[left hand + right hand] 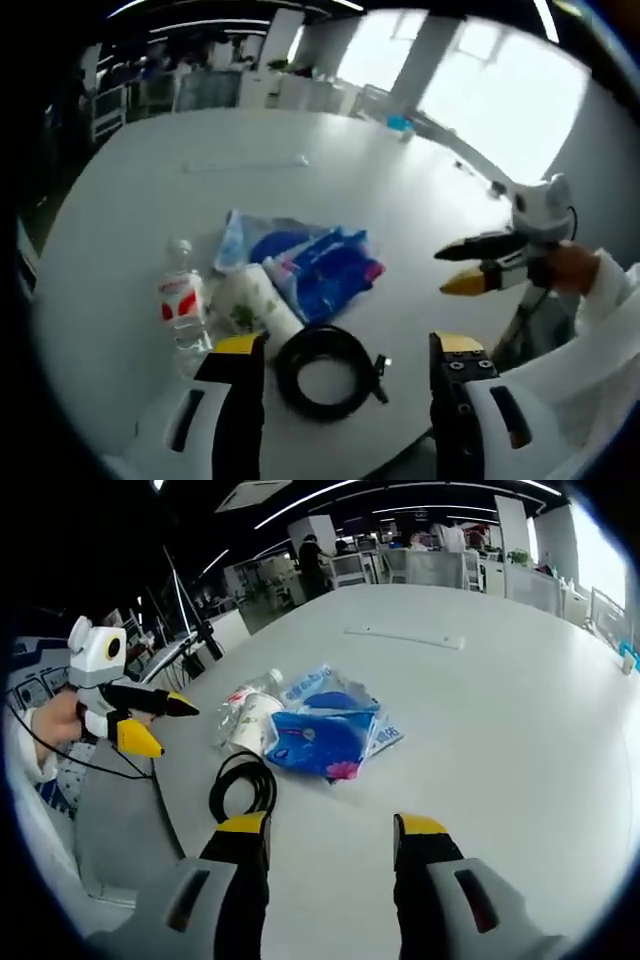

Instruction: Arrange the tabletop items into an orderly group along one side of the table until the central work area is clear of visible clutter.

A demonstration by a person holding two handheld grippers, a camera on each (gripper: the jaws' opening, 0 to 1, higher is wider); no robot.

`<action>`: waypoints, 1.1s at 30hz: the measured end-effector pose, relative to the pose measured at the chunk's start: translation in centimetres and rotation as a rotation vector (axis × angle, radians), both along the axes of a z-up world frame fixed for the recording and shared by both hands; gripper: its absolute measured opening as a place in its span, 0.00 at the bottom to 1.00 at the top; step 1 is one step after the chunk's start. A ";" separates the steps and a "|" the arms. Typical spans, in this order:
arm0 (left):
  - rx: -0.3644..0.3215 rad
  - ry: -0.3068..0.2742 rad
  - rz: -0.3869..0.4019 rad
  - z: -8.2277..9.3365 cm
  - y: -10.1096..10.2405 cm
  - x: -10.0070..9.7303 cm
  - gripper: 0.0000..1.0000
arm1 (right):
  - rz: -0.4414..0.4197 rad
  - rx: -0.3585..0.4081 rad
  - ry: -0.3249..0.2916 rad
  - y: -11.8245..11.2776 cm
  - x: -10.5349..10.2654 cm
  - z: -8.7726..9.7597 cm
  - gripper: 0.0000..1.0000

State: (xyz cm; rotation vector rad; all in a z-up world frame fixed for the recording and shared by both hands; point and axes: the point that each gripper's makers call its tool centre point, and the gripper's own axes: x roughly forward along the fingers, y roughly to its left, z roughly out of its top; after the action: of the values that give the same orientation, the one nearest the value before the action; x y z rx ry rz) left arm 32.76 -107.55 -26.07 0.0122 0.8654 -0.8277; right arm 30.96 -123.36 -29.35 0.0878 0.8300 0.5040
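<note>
**On the table: clutter bunched near one edge**

On the white table [420, 210] lie a blue plastic packet [325, 268], a small water bottle [182, 300], a white roll [258, 300], possibly paper, and a black coiled cable [322, 372], all close together. Left hand-held gripper [345, 350] stands wide open, holding nothing, around the cable. Right hand-held gripper [332, 832] is likewise wide open and empty, just short of the packet [322, 738].

Cable coil [325, 370], bottle [183, 300], blue packs [325, 268] clustered; far tabletop [200, 200] free.

Bottle [243, 702] half hidden behind roll [252, 725]; far desks blurred
</note>
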 end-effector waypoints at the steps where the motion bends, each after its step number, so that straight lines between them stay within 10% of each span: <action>1: -0.003 0.002 0.002 0.0 -0.2 0.1 0.63 | 0.006 0.000 0.002 0.1 0.1 -0.1 0.47; 33: -0.033 0.072 0.040 -1.5 -2.8 2.9 0.57 | 0.024 0.038 -0.014 0.2 2.1 -0.7 0.43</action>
State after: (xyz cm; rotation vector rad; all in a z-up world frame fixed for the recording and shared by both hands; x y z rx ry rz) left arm 35.64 -110.37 -27.57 -0.0641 0.9172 -0.8088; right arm 33.11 -123.13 -30.05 0.1092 0.8091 0.5427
